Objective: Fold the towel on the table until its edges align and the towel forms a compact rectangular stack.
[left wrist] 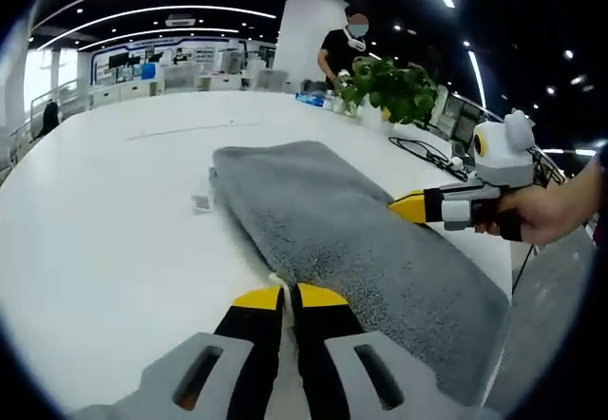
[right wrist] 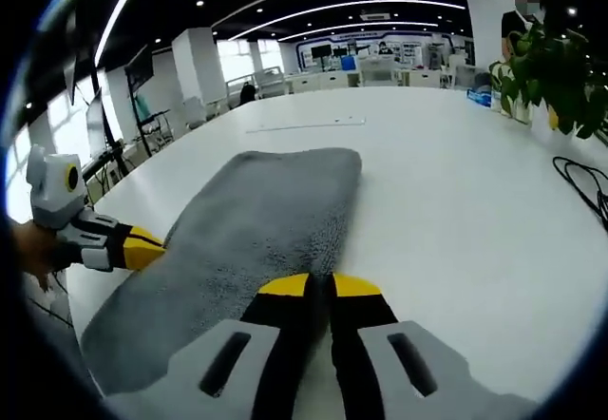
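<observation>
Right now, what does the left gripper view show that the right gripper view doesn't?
Left gripper view: a small tag on the table beside the towel's far end, and a person standing behind the plant.

Right gripper view: a long strip lying on the table beyond the towel.

Both: the grey towel, the white table, the potted plant, a black cable, and each hand-held gripper closed at the towel's edge.

Potted plant (left wrist: 394, 90), black cable (left wrist: 426, 151), standing person (left wrist: 344, 49) beyond the table (left wrist: 104, 211).

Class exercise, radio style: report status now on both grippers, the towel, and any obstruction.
Left gripper shut on towel edge. Right gripper shut on the opposite edge. Towel lies folded long on white table. Small tag beside towel; plant and cable well clear.
</observation>
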A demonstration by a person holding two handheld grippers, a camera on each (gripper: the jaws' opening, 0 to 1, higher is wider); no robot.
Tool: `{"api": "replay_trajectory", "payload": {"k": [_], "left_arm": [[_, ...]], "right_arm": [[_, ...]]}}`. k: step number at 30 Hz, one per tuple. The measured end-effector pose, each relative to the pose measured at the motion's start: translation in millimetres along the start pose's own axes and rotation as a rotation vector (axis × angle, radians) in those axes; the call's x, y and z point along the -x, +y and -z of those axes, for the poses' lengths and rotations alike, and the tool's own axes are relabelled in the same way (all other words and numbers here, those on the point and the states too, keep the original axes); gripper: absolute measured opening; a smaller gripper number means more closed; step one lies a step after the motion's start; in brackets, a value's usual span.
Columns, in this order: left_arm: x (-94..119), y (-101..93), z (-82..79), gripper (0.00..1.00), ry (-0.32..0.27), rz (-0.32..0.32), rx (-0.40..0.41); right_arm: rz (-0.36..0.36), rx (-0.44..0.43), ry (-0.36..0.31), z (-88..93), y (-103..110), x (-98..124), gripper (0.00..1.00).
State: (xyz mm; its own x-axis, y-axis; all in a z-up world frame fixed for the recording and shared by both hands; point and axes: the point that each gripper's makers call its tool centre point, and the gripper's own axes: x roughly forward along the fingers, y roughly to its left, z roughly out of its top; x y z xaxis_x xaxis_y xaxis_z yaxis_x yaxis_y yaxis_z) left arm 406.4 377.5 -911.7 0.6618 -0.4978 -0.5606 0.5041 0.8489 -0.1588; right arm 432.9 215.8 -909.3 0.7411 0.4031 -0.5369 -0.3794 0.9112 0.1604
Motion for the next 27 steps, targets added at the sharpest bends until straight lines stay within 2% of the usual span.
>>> {"api": "replay_trajectory", "payload": {"k": [4,11,12,14,15,17,21,24,27], "left_arm": [[-0.1,0.3,0.1,0.05,0.002,0.004,0.015],[-0.5,-0.8,-0.6,0.05,0.02,-0.014,-0.023],[-0.2,-0.8,-1.0,0.05,0.033,-0.017,-0.016],[0.1,0.4,-1.2,0.06,0.05,-0.005,0.03],[0.8,0.9,-1.2,0.06,0.049,0.001,0.056],[4.4,4.5,-2.8,0.11,0.058,0.005,0.089],[15.3,7.2,-13.2,0.2,0.042,-0.003,0.065],[26.9,1.2,-21.9,0.22,0.016,0.008,0.054],[34.9,-10.2,-19.1,0.23,0.024,0.047,0.018]], "right_arm": [[-0.011,0.03,-0.001,-0.6,1.4,-1.4,0.06],[-0.019,0.027,0.016,-1.0,0.7,-1.9,0.06],[-0.026,0.011,0.023,-1.5,1.4,-2.1,0.07],[-0.043,-0.128,0.013,-6.3,3.0,-0.6,0.07],[-0.056,-0.158,-0.007,-12.3,1.3,1.1,0.07],[-0.058,-0.128,-0.008,-13.7,-0.6,4.4,0.08],[-0.081,-0.101,-0.022,-17.9,3.5,16.5,0.1],[-0.101,-0.044,-0.025,-19.8,8.1,25.4,0.14],[-0.144,-0.011,-0.014,-17.3,16.7,31.9,0.15]]}}
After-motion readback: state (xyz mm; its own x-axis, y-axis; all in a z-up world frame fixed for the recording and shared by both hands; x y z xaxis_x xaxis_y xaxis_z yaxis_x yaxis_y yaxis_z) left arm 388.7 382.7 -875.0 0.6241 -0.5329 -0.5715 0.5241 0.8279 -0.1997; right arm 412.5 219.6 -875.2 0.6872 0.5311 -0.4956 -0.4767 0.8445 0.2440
